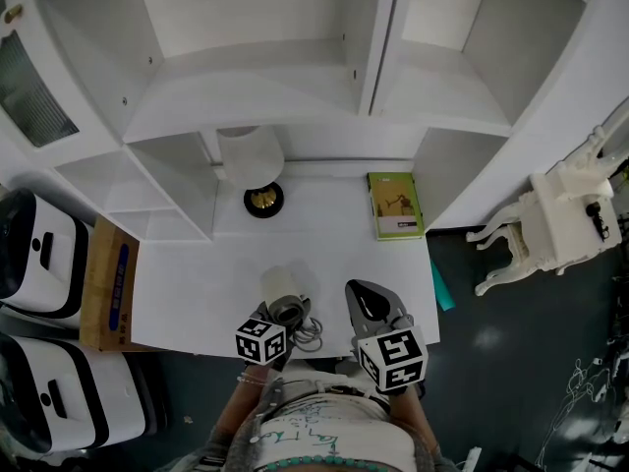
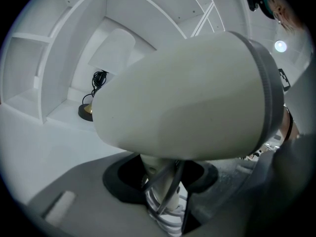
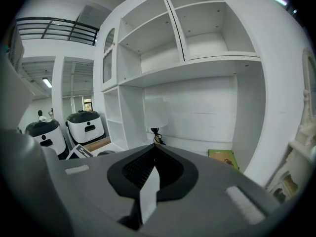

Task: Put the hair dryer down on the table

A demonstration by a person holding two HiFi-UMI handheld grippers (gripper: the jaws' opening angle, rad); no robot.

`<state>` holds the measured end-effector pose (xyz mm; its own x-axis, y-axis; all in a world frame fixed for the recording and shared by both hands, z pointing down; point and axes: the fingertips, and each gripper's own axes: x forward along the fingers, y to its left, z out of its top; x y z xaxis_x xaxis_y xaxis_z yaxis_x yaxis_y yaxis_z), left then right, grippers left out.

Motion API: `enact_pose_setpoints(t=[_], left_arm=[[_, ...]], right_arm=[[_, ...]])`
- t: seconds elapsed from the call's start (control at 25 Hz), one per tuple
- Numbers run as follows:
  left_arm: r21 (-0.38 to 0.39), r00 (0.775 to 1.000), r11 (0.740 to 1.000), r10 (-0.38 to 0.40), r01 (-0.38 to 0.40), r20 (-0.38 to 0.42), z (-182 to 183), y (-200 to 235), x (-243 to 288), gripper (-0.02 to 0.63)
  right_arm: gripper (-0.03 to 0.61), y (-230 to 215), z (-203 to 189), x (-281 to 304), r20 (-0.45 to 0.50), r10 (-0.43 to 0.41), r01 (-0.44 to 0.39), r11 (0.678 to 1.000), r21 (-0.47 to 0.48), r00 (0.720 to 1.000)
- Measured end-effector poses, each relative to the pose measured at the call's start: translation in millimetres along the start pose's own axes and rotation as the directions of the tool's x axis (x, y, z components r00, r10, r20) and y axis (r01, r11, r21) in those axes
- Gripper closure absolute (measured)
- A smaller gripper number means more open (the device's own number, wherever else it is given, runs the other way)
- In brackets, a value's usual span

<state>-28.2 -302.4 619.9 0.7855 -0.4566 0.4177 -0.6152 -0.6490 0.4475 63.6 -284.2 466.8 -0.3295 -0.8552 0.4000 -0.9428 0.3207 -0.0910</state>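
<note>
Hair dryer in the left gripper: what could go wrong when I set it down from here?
1. The cord is bunched round the handle inside the left gripper. On release it may snag and drag the hair dryer along.
2. It hangs near the front edge of the table. Laid there, it could roll off.
3. The shut right gripper sits close beside it and could be bumped.
</note>
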Motion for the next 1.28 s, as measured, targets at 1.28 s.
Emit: enact_pose_setpoints(t=[1.28], left_arm=[[0.032,0.996,0.998,0.062,-0.06,-0.07,-16,25,26,0.442]], right_arm=[[0.551,-18,6,20,-0.066,0.167,-0.172,0.982,-0.082,0.984]])
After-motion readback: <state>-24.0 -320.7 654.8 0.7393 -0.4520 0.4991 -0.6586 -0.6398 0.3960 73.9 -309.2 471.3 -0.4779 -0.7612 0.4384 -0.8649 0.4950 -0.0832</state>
